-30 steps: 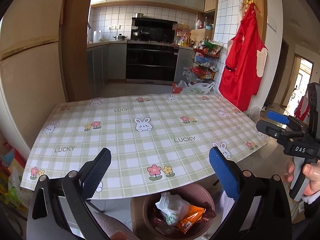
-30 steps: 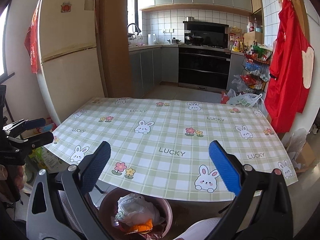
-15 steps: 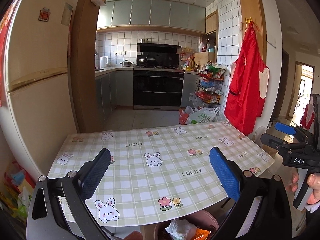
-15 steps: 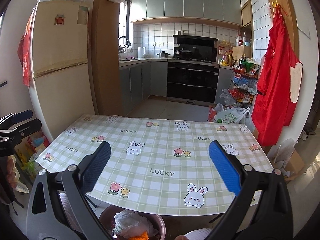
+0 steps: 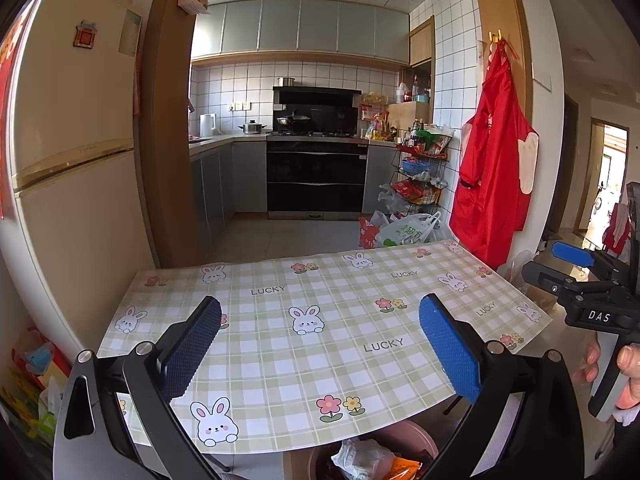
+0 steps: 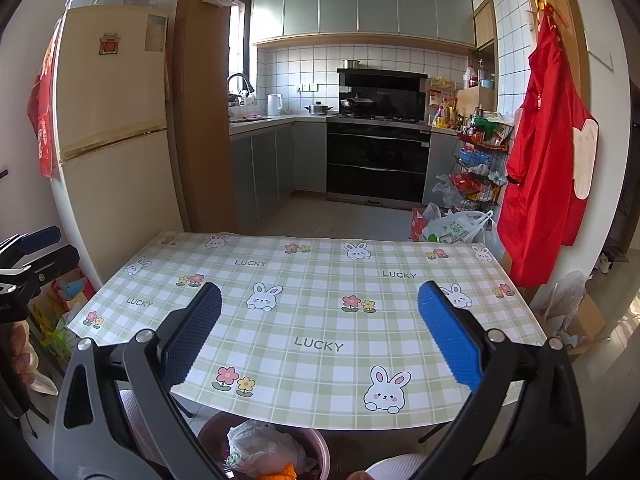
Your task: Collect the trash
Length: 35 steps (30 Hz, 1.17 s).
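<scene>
Left gripper (image 5: 320,344) and right gripper (image 6: 320,340) both hung above the checked bunny tablecloth (image 5: 320,344), jaws spread wide, gripping nothing. Trash, a crumpled white plastic bag (image 6: 260,450) and orange wrapper (image 5: 404,468), sat in the pink bin (image 6: 316,446) under the table's near edge. Red apron (image 6: 544,152) hung on the right wall.

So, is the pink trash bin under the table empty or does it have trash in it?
It has trash in it: the pink trash bin holds a crumpled white plastic bag and an orange wrapper.
</scene>
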Available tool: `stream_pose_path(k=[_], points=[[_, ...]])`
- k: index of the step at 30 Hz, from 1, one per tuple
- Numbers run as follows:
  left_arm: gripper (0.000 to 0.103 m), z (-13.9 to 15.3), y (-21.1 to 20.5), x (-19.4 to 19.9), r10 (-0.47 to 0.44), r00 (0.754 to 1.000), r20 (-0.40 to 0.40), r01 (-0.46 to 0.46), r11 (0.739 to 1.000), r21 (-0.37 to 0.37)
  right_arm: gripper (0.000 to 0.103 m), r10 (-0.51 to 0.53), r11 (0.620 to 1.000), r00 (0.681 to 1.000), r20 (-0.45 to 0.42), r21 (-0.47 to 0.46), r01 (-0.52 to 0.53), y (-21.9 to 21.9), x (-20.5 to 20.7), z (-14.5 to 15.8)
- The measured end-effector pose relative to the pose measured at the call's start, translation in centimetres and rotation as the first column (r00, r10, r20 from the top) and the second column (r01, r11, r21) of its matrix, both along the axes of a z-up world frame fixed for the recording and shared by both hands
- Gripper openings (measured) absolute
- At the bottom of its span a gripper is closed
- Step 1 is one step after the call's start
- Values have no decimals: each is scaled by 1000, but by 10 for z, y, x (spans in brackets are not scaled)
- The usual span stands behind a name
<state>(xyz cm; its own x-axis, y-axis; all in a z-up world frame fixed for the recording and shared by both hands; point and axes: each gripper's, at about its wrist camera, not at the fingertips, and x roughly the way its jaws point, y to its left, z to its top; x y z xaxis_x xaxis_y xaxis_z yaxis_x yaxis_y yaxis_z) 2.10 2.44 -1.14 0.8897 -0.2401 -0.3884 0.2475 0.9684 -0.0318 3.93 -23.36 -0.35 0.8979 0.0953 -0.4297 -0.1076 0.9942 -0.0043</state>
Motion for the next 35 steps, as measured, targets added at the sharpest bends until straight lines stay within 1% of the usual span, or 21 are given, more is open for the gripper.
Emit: stream_pose_path(k=[23,27,31,35], points=[[97,-1,0,0,-7,1000,-1,7,1000,4,97,-15,1000,1000,-12,4,15,-1,1,-1],[97,-3,-2,2,-15,1000,-8,15,1000,8,97,-19,1000,1000,-15,6,19,-2,2,-3],[97,-5,-3,4,-4,1000,-16,4,1000,12,97,-21,1000,999,-24,4,21,-2,5,-5],[97,-9,-1,11,0,999,-41,0,1000,2,97,-21,1000,999,-38,3,21,-2,10,-9]])
